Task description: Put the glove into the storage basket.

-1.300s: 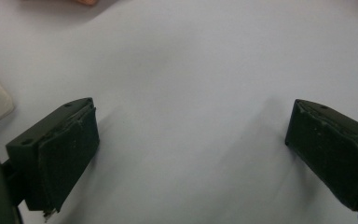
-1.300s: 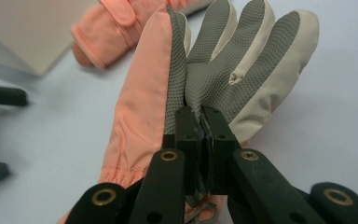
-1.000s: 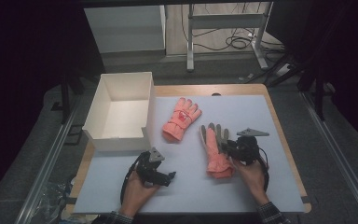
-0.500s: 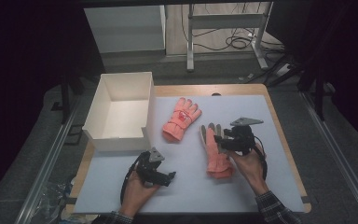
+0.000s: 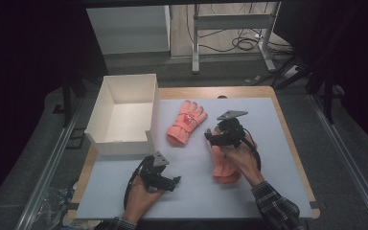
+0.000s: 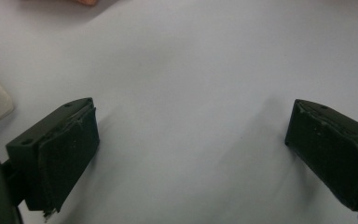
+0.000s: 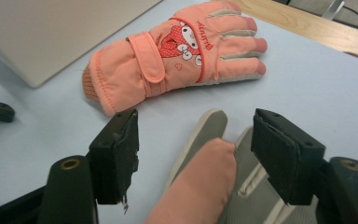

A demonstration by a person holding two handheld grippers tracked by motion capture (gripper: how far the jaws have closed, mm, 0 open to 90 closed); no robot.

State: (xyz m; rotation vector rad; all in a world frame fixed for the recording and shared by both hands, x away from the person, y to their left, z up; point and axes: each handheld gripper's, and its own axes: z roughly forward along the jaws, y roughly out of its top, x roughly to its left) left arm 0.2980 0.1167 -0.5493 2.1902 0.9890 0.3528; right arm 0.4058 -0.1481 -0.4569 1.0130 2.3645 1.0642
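Low in the high view the left gripper [image 5: 165, 178] sits parked on the white mat [image 5: 268, 124], jaws wide apart and empty. Mid-frame, the right gripper [image 5: 212, 136] has just been opening and has slid up along the near glove [image 5: 223, 165], whose fingers lie loose between its jaws, so I'd guess it's regripping. The far glove [image 5: 186, 122] lies just beyond, beside the white box [image 5: 124, 117] at upper left.

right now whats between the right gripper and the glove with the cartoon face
Only bare white mat. In the right gripper view, the right gripper stands open over the other glove's fingers, and the cartoon glove lies just beyond them.
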